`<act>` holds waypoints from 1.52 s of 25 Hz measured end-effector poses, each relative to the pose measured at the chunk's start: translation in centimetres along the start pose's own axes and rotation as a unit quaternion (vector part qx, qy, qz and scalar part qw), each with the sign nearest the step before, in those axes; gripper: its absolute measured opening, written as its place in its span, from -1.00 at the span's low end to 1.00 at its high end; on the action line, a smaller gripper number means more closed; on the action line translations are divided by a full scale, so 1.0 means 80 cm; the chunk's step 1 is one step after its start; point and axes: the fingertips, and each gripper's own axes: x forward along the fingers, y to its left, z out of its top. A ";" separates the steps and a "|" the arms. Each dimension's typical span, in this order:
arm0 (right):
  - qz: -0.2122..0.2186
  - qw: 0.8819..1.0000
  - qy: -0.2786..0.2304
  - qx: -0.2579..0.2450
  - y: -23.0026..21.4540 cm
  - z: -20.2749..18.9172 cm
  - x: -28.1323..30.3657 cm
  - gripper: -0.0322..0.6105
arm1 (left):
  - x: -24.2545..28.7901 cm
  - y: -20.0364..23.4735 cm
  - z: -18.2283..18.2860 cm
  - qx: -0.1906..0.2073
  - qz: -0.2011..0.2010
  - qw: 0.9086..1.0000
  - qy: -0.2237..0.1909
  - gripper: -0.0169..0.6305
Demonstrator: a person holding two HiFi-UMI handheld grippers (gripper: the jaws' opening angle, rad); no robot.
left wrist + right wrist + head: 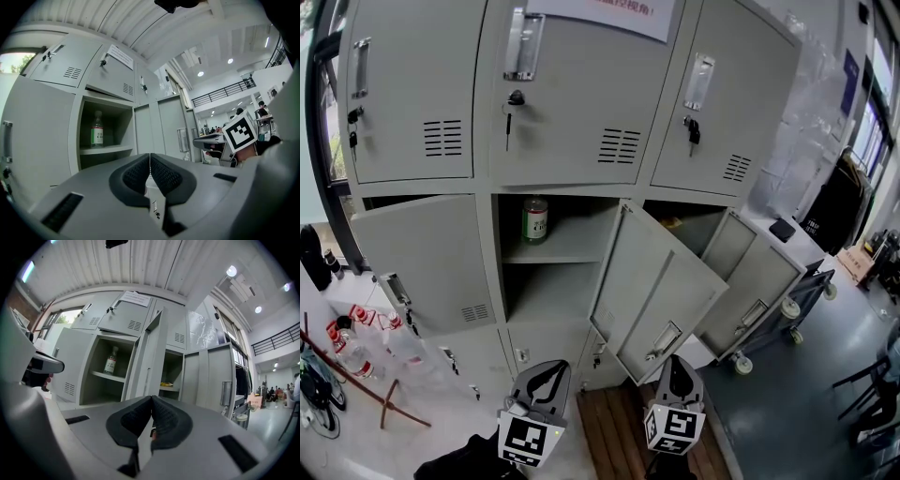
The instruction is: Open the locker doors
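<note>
both tongs shut and empty below three open locker doors

in the head view the left tongs (549,373) and right tongs (677,364) sit at the lower centre of the frame, pads pressed together with nothing between them, apart from every door. above them the middle row stands open: the left door (422,267) at centre left, the middle door (652,286) swung out near the right tongs, the right door (761,277) at centre right. a bottle (534,219) stands on the shelf (567,251) behind the middle door. the top-row doors (581,94) across the upper frame are closed.
</note>
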 end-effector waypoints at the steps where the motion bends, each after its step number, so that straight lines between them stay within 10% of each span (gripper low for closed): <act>1: -0.002 1.000 0.000 0.001 -0.003 -0.001 0.002 -0.86 | 0.002 -0.001 0.000 0.001 -0.001 1.000 0.000 -0.87; 18: 0.015 1.000 -0.017 0.008 0.001 0.015 -0.009 -0.85 | 0.000 0.001 0.006 0.006 0.007 1.000 -0.003 -0.87; 38: 0.188 0.981 -0.044 0.024 0.188 0.030 -0.060 -0.85 | -0.117 0.056 0.000 0.008 0.123 0.992 0.006 -0.87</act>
